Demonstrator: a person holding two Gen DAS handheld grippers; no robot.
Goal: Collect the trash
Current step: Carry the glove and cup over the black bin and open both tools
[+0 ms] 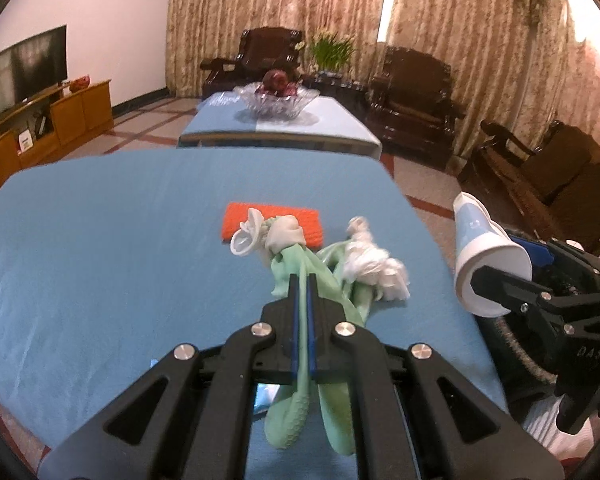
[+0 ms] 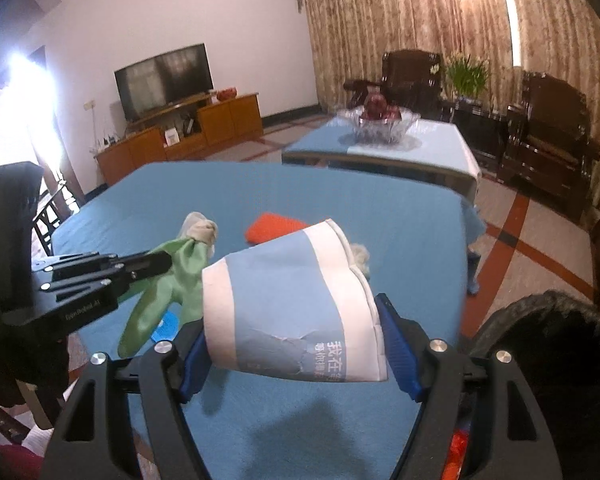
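So the person had both hands full. The left gripper (image 1: 300, 280) was clamped tight on a green rubber glove (image 1: 296, 412), jaws pinched nearly together on the thin rubber, fingers of the glove dangling below and a knot of whitish stuff bunched at its top. My guess was that pinching it mid-body kept the floppy thing from slipping out. The right gripper (image 2: 300, 344) had a crushed blue-and-white paper cup (image 2: 288, 300) lying sideways between its blue pads (image 2: 400, 356), both pads pressing its walls, and the dent in the cup looked like squeeze damage. Both pieces hung clear above the table (image 1: 100, 260).

From the left wrist view the cup sat out at about 3 o'clock from the glove, past the table's right edge, where a dark round bin (image 2: 548, 352) waited on the floor, so I figured that's where it was all headed.

Still on the blue cloth: an orange sponge (image 1: 276, 222) at roughly 12 o'clock beyond the glove, a wad of white tissue (image 1: 374, 268) at about 1 o'clock, and something small and blue (image 2: 168, 326) near the front edge that I couldn't make out.

Room was a living room: second table with a glass fruit bowl (image 1: 278, 102), TV (image 2: 164, 80) on a wooden cabinet (image 2: 188, 136), dark wood armchairs (image 1: 412, 108), patterned curtains (image 1: 220, 20).
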